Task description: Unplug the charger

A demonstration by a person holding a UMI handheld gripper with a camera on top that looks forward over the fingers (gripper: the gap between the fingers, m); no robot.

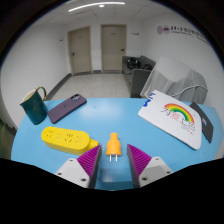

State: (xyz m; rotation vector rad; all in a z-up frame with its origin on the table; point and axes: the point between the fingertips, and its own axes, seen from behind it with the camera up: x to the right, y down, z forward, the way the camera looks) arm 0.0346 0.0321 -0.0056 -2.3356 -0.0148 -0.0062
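Charger plug (114, 150), orange with two prongs pointing up, is sitting clamped between our tool's (114, 163) purple pads (92, 160). Ahead on the blue worktop (120, 115) we are seeing a yellow power strip (68, 139), a green mug (34, 104), a dark phone (66, 107) and a rainbow-printed board (172, 118); its writing is unreadable.

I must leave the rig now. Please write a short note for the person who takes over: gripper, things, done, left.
Gripper: shut on the orange charger, held upright between the fingers, prongs up.
Yellow power strip: flat on the blue table, beside the fingers, apart from the charger.
Done: charger appears to be out of the strip.
Left: probably only to set the charger down and release.
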